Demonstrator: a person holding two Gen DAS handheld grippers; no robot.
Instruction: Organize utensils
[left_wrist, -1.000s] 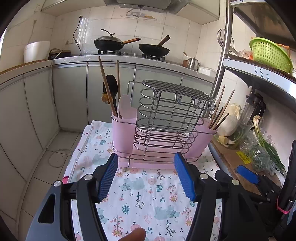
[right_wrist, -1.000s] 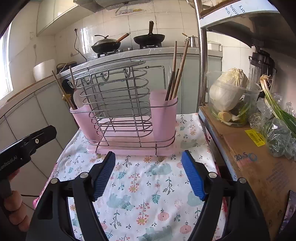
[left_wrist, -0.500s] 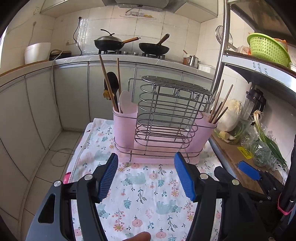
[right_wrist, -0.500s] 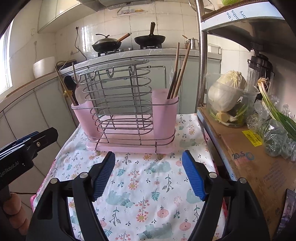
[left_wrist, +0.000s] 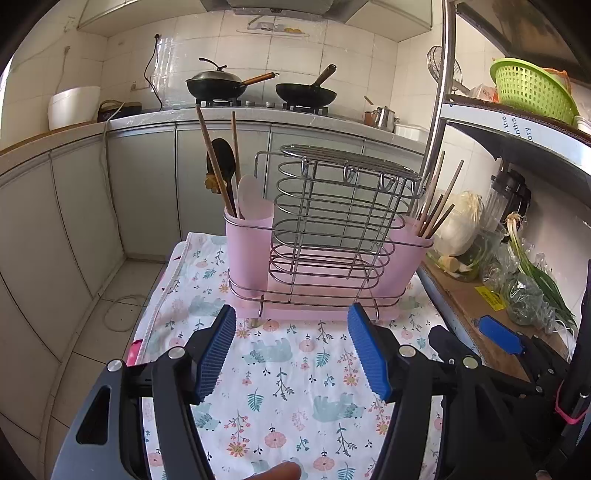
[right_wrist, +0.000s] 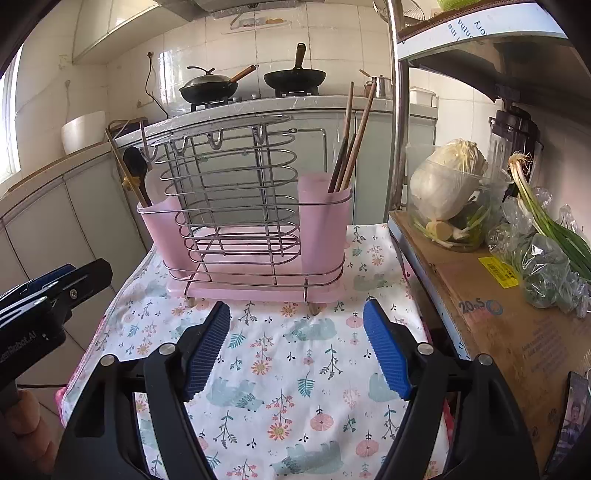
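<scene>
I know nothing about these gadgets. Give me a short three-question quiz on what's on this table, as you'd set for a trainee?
1. True or false: the left gripper is clamped on a chopstick.
2. Which cup of the pink utensil rack holds the black spoon: A, the left cup, or B, the right cup?
3. What lies under the rack?

Key:
1. False; its jaws stand open and empty, like the right gripper.
2. A; the right cup holds only chopsticks.
3. A floral tablecloth.
</scene>
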